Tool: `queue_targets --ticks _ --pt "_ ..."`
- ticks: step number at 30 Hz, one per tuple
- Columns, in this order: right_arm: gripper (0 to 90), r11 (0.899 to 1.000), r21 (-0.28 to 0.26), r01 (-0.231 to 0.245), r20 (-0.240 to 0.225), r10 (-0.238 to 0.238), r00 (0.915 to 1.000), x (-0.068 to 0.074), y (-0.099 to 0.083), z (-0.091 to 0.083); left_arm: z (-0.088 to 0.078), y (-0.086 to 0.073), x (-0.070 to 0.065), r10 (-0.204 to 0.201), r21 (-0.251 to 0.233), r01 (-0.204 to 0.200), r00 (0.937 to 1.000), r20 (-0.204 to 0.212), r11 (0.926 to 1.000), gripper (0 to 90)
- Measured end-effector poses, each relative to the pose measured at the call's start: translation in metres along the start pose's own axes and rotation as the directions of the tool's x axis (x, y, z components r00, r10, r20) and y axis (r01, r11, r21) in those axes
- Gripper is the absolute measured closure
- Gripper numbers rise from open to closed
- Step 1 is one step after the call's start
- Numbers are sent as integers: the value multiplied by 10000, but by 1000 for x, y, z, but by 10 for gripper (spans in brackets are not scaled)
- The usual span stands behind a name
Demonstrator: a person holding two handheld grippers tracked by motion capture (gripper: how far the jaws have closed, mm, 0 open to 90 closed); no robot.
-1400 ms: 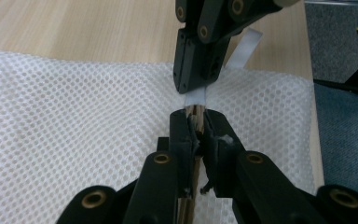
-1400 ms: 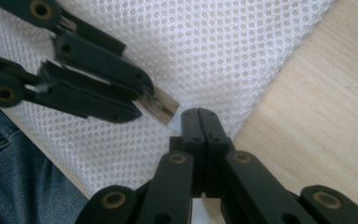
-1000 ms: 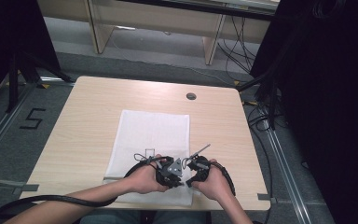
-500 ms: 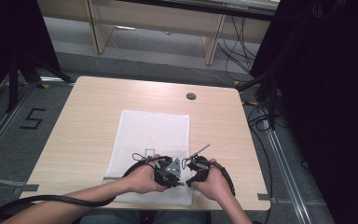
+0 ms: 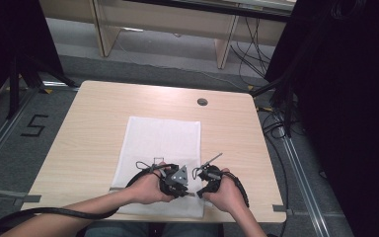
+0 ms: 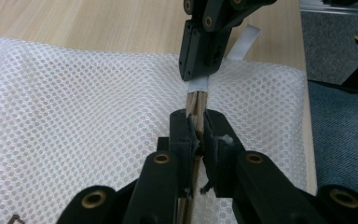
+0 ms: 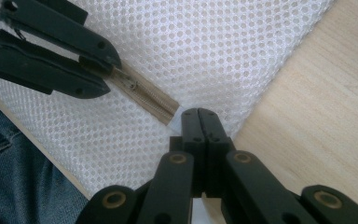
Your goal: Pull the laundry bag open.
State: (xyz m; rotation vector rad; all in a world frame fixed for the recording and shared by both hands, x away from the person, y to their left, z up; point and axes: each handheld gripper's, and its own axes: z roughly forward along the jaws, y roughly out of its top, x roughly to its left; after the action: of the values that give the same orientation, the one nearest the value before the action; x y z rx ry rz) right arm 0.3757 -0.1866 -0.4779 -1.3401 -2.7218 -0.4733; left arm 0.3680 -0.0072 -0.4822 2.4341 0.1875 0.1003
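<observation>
Lab or test-rig room, not a home. Bare wooden table point(image 5: 103, 123) with a cable grommet hole point(image 5: 202, 101), black curtains point(image 5: 345, 98) on both sides, loose cables point(image 5: 249, 49) on grey carpet point(image 5: 29, 123), taped floor marker "5" point(image 5: 33, 126).

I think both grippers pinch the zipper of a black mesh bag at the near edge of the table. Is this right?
Not quite: the mesh bag is white, as the left gripper view shows. Otherwise yes: the left gripper and the right gripper pinch its zipper at the table's near edge.
</observation>
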Motion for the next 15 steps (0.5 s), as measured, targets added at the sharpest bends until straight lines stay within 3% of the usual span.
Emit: queue_targets --ticks 5,15 --pt "900 10000 -12 -2 12 2 10000 1 0 0 -1 -1 0 -145 -74 145 9999 31 9999 822" --pt "900 9999 30 -96 55 96 9999 1 0 0 -5 -4 2 -46 -87 46 10000 -6 10000 822"
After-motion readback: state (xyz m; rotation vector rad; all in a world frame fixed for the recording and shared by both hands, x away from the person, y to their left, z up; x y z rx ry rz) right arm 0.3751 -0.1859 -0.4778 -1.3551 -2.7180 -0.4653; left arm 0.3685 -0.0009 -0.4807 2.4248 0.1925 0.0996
